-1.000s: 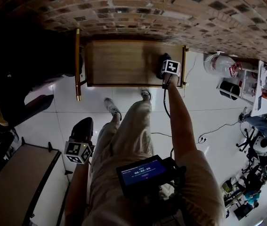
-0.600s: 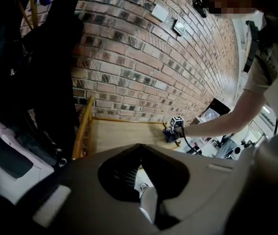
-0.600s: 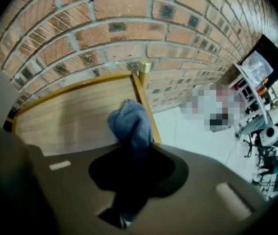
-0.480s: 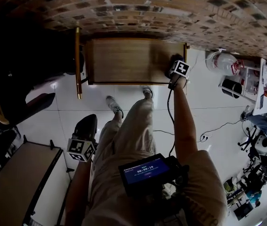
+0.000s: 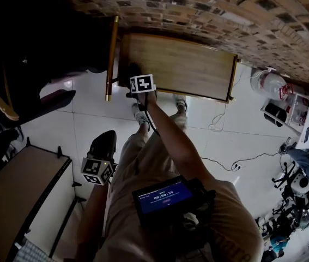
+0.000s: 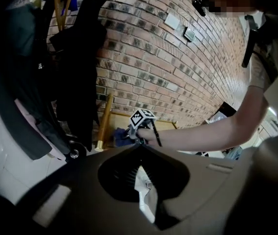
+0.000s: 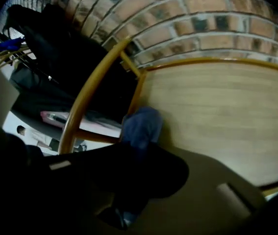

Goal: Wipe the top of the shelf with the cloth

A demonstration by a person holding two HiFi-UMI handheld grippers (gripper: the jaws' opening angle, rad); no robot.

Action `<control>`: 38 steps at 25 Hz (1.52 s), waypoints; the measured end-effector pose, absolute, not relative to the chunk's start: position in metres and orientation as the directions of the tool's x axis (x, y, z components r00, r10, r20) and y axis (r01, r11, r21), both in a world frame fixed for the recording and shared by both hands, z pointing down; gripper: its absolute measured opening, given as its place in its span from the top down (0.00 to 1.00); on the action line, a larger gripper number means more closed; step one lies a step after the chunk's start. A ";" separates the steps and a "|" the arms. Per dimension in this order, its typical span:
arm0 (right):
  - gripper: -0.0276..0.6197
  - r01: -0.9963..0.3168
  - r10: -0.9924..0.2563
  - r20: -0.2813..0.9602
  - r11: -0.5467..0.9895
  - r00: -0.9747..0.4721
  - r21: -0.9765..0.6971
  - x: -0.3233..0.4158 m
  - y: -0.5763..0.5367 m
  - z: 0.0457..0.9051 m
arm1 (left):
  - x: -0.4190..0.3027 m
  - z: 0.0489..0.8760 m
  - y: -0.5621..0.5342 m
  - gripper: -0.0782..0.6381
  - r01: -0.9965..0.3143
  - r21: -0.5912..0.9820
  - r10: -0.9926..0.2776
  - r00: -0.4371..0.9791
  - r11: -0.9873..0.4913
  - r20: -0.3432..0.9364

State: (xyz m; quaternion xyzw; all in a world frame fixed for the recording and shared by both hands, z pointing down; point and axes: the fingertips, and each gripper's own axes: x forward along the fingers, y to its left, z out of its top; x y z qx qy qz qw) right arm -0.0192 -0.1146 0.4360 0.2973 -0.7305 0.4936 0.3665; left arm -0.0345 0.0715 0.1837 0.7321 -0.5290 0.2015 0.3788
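Observation:
The wooden shelf top (image 5: 187, 64) stands against a brick wall. My right gripper (image 5: 137, 72) is at its front left corner, shut on a dark blue cloth (image 5: 134, 69) that presses on the wood. In the right gripper view the cloth (image 7: 142, 125) bulges out past the jaws onto the shelf top (image 7: 217, 116), next to its left edge rail. My left gripper (image 5: 103, 140) hangs low by the person's left leg, away from the shelf, jaws together and holding nothing. From the left gripper view the cloth (image 6: 121, 134) shows under the right gripper's marker cube (image 6: 142, 117).
A wooden pole (image 5: 110, 59) stands upright just left of the shelf. Dark clothing and a black chair (image 5: 29, 97) fill the left side. A wooden table (image 5: 12, 201) sits at lower left. A cable (image 5: 225, 160) lies on the white floor; clutter (image 5: 285, 111) stands at right.
My right gripper has swept the cloth along the shelf top from its right end to its left front corner. The left gripper has hardly moved.

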 end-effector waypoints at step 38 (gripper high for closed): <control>0.85 -0.969 -0.197 0.954 0.050 0.227 0.240 0.496 -0.148 0.472 | -0.020 0.177 0.031 0.92 -0.901 0.347 -0.593 0.434 -0.262 0.678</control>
